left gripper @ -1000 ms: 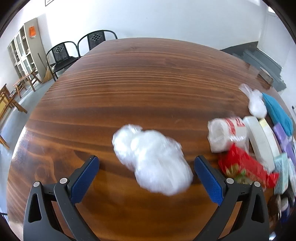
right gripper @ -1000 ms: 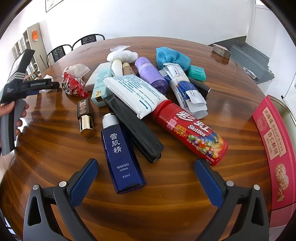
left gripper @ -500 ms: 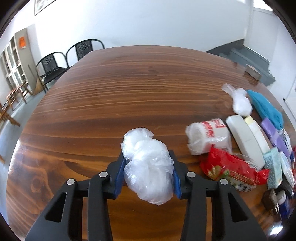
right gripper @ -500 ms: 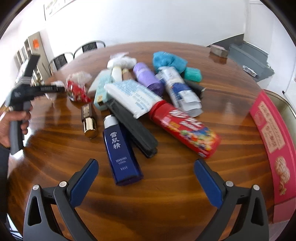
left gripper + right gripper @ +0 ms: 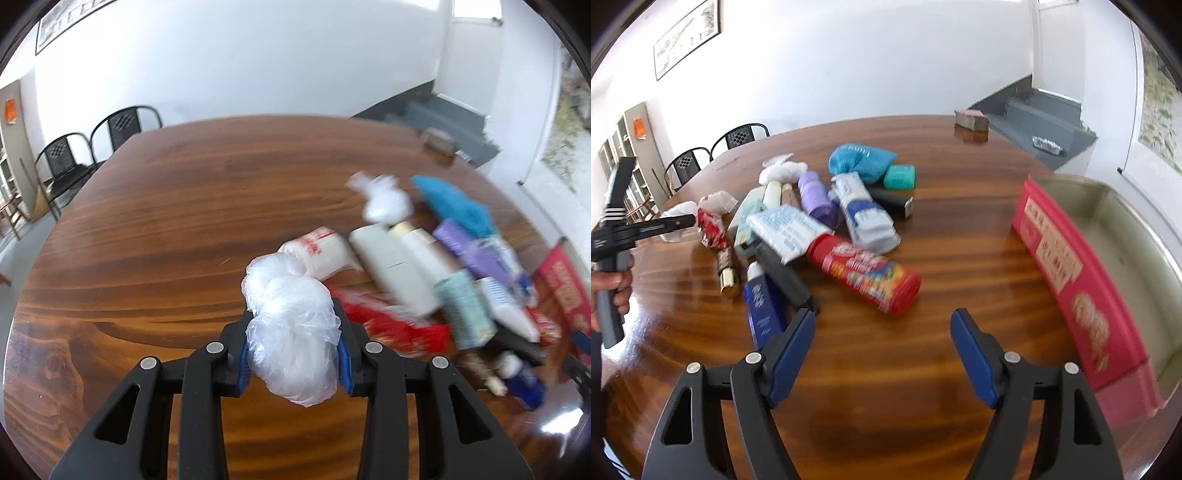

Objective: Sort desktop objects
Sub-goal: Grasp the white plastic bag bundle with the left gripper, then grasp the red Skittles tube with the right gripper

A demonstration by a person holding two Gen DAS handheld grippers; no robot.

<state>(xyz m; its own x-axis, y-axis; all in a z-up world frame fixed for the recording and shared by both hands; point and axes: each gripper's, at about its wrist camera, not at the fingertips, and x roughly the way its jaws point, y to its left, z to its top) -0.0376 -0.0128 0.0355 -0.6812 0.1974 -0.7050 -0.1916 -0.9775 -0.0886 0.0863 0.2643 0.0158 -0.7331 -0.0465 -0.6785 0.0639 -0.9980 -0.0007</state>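
Since a second ago my left gripper has gone from wide open around the plastic bag on the table to clamped on it, and it has carried the bag up and toward the pile, which now fills more of the left wrist view. Its jaws are closing even now, with both blue pads pressed into the bag's sides. I see the bag as a crumpled, clear-white bundle, glossy and wrinkled, with a knotted lobe bulging above the pads and a rounder lobe hanging below them; it is clear of the wood. Just beyond it lie a white roll with red print and a red snack packet, both blurred. My right gripper holds nothing: its jaws are closing from their widest but stand well apart over bare wood, with nothing between them. Ahead of it in the right wrist view I see the heap: a red candy tube nearest, a dark blue lotion bottle by the left pad, a black case, a purple roll, a teal cloth and a small gold-capped bottle. A pink tin stands open on the right, its inside bare metal. At the left edge a hand grips the handle of the left tool.
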